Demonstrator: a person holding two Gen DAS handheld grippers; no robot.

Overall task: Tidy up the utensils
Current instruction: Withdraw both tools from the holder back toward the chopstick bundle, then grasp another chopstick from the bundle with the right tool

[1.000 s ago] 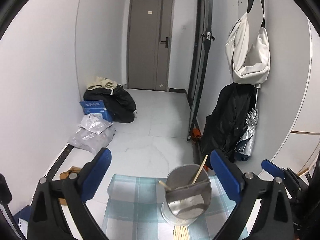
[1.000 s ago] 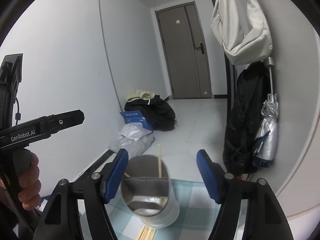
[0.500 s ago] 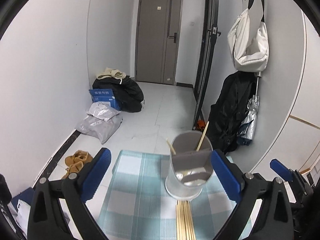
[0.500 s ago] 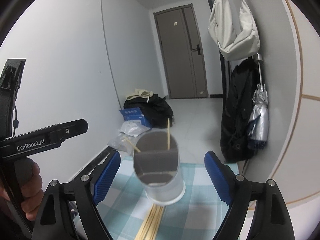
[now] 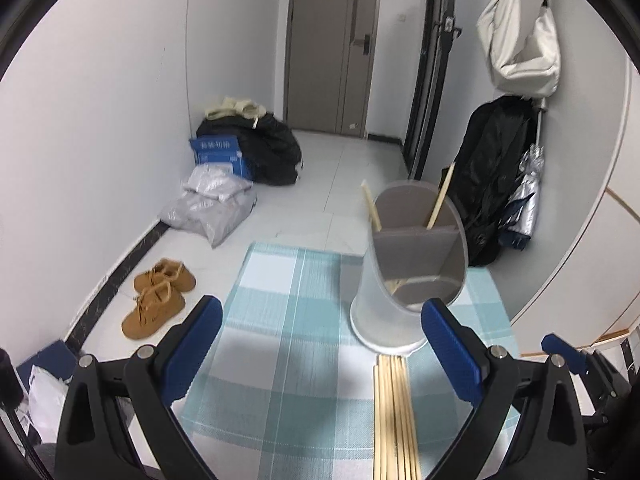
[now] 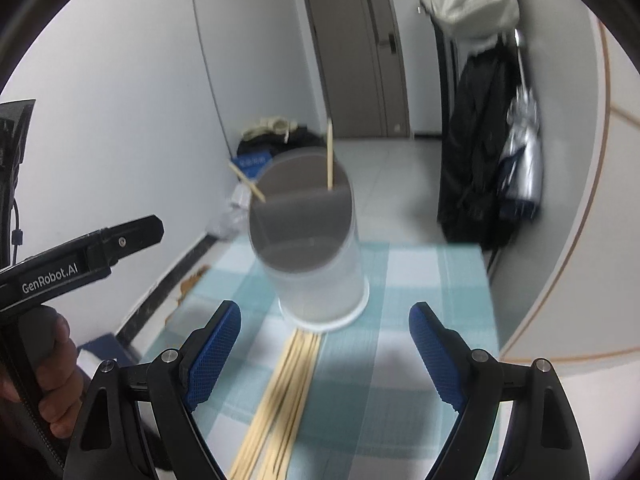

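Right wrist: chopsticks (image 6: pixel 280 396) lie before the utensil holder (image 6: pixel 312 240).

Narrow hallway, plain white walls (image 5: pixel 100 92), pale tiled floor (image 5: pixel 352 176). Grey door (image 5: pixel 332 44) at the far end, dark door frame (image 5: pixel 430 68) on the right. Left wall: black bag (image 5: pixel 268 152) with cream fabric on top, blue box (image 5: pixel 218 154), grey plastic parcels (image 5: pixel 210 208), pair of tan shoes (image 5: pixel 158 296) by the black skirting. Right wall: white bag (image 5: pixel 520 44) hanging above a black coat (image 5: pixel 492 168) and a folded silver umbrella (image 5: pixel 528 188). Light is even and cool. Right wrist view is motion-blurred.
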